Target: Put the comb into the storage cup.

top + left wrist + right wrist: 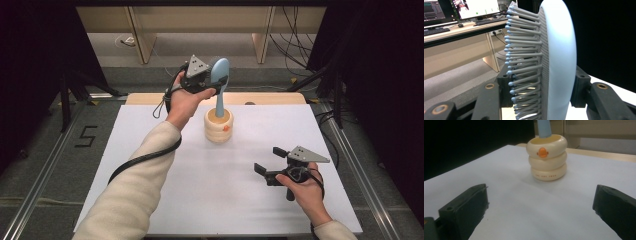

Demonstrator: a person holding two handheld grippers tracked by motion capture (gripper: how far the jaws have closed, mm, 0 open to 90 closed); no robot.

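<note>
Here the pale blue plastic hairbrush with grey bristles (220, 75) stands upright, handle down inside the cream ribbed holder cup with an orange mark (219, 126), mid-table toward the far side. The left claw (212, 80) is clamped on the brush head: one jaw against the smooth back, the other on the bristle side (clearest in the left gripper view, brush (554, 62)). Step in hand reads as either seating the brush in the cup or lifting it out; cannot tell which. The next move probably calls for a straight vertical path so the handle clears the rim without tipping the cup (548, 157). The right claw (267, 161) rests on the white table (165, 200), jaws wide apart, holding nothing, well apart from the cup.
</note>
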